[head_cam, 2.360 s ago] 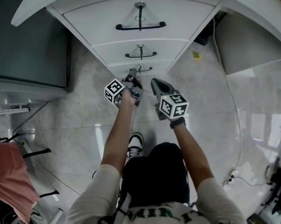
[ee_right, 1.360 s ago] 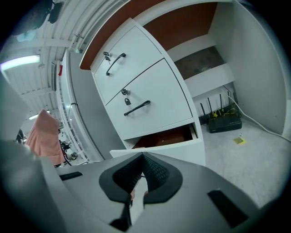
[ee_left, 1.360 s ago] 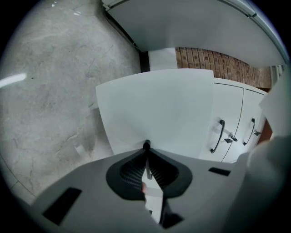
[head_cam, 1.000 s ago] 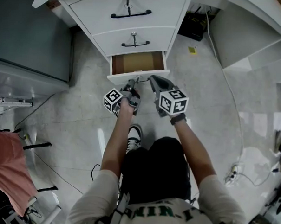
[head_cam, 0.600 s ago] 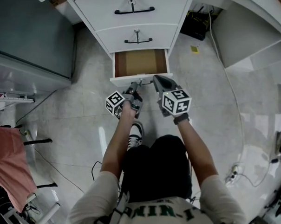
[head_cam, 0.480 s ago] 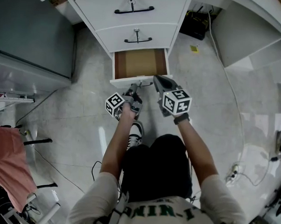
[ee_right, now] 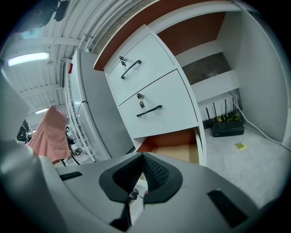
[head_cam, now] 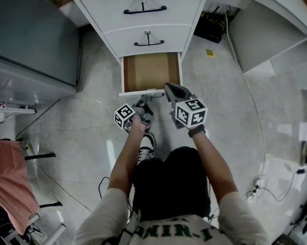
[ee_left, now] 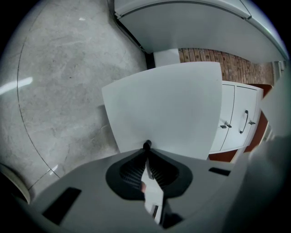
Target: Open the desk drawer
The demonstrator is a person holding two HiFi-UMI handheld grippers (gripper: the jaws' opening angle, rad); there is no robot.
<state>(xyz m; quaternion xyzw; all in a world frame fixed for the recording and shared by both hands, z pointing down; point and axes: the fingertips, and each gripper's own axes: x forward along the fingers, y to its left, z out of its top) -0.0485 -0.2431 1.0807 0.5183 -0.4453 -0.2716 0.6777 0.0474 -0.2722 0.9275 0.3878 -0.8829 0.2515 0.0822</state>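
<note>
The bottom drawer (head_cam: 151, 71) of a white desk pedestal stands pulled well out over the stone floor (head_cam: 82, 116). Its bare brown inside is open to the head view, and the two drawers above it (head_cam: 147, 35) are closed. Its white front panel (ee_left: 168, 109) fills the left gripper view.

The left gripper (head_cam: 146, 99) meets that panel at the middle of its outer face. Its jaws are drawn nearly together on the dark handle (ee_left: 147, 145), which shows as a small knob pinched right at their tips.

The right gripper (head_cam: 168, 87) hovers just to the right of the handle, level with the drawer's front edge. Its jaws are pressed together with nothing between them, and it touches nothing.

The opening looks almost done, so the risks lie in overrunning it:
- One more firm pull could bring the drawer off its runners, so that its front drops to the floor.
- The hold is narrow and sits at the very jaw tips, so a sideways tug could let the handle slip free.
- The person's shoe (head_cam: 147, 143) rests on the floor directly in front of the drawer, in its path.
- The idle right gripper is close enough to the front panel to be knocked by it.
</note>
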